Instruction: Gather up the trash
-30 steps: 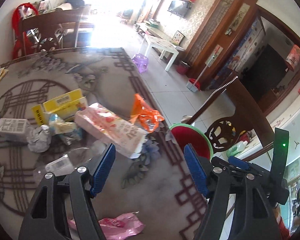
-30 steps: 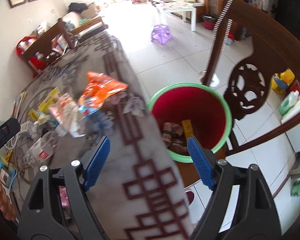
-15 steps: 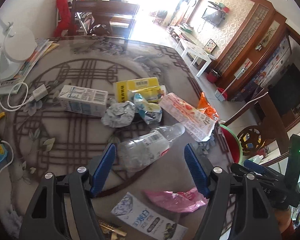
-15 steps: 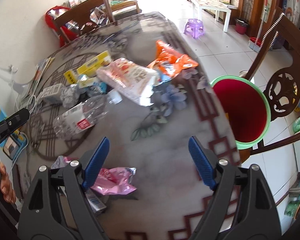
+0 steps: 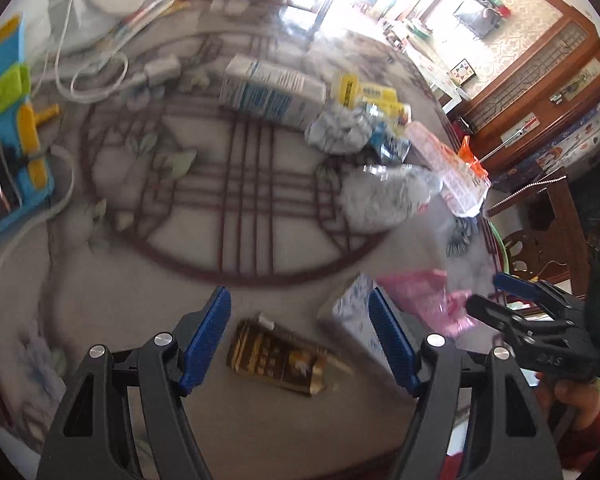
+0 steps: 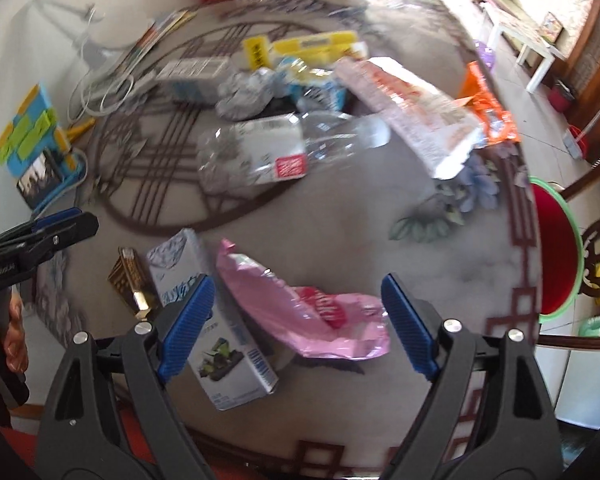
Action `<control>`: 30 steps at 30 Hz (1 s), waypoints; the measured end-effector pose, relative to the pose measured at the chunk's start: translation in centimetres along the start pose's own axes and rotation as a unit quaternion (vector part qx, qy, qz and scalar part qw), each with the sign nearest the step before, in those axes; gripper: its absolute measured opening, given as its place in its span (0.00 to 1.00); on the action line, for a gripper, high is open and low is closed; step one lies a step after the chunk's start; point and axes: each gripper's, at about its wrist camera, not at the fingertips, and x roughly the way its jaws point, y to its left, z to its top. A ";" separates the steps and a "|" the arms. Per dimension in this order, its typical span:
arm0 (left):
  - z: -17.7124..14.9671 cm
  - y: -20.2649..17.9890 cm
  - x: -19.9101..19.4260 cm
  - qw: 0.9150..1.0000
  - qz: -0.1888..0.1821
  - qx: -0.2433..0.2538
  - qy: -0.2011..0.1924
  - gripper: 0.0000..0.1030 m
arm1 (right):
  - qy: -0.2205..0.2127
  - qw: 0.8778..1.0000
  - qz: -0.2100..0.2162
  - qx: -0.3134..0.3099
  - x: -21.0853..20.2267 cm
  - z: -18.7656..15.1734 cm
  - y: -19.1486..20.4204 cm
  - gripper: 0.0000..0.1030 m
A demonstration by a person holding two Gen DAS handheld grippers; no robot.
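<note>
Glossy pink plastic bag [image 6: 300,312], clear crinkled plastic bottle [image 6: 268,152]

Left gripper [image 5: 300,336]: swung from the table edge by the red bin [image 6: 556,256] to over the brown wrapper [image 5: 278,354], now at 6 o'clock between parted jaws, nothing gripped.
Right gripper [image 6: 296,320]: swung from over the bin to the pink bag [image 6: 300,312]; jaws just opened wider, bag between them, unpressed.
Bin: now at 3 o'clock in right view.

Daylight from the far windows blows out to white glare, motion blur smears the litter on the grey patterned desk [image 6: 340,216], and fisheye edges bend darkly.
</note>
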 end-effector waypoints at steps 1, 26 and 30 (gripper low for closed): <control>-0.5 0.3 0.2 1.000 -0.003 -0.007 0.009 0.66 | 0.006 1.000 0.007 -0.002 0.5 0.0 0.3 0.81; -4.5 0.7 4.8 0.991 -0.015 -0.065 0.112 0.66 | -0.004 0.999 0.025 0.026 2.9 0.7 -1.1 0.26; -3.7 0.9 5.8 0.992 -0.004 -0.078 0.096 0.66 | -0.007 0.999 0.024 0.026 2.6 0.8 -1.0 0.26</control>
